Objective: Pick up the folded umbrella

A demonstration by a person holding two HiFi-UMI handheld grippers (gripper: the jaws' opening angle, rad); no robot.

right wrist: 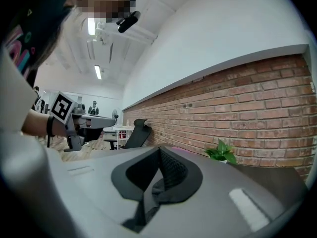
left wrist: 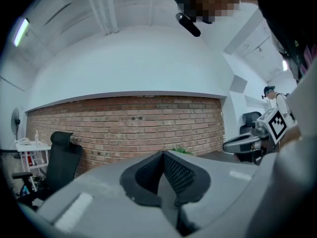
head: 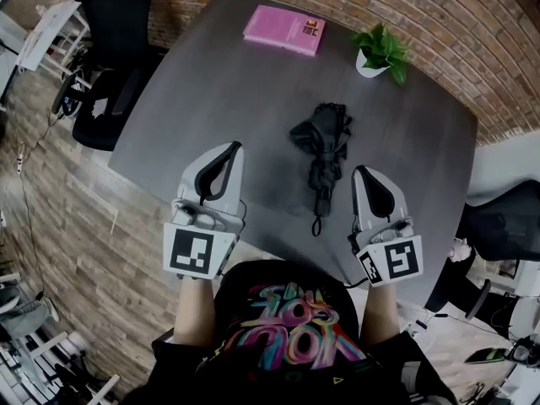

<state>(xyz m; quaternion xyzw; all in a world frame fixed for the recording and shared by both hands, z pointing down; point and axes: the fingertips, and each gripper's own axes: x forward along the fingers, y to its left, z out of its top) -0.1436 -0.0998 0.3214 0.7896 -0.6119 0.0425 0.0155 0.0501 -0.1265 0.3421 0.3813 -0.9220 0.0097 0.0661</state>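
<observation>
Jaws pressed together on nothing, the left gripper [head: 234,148] and right gripper [head: 361,171] hover over the grey table's [head: 211,83] near edge. The folded black umbrella [head: 325,150] lies flat between them, closer to the right one, its handle toward the person.

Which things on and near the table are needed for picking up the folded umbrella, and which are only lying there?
For the job:
folded umbrella
left hand-held gripper
right hand-held gripper

Just lying about:
pink book
potted plant
black office chair
</observation>
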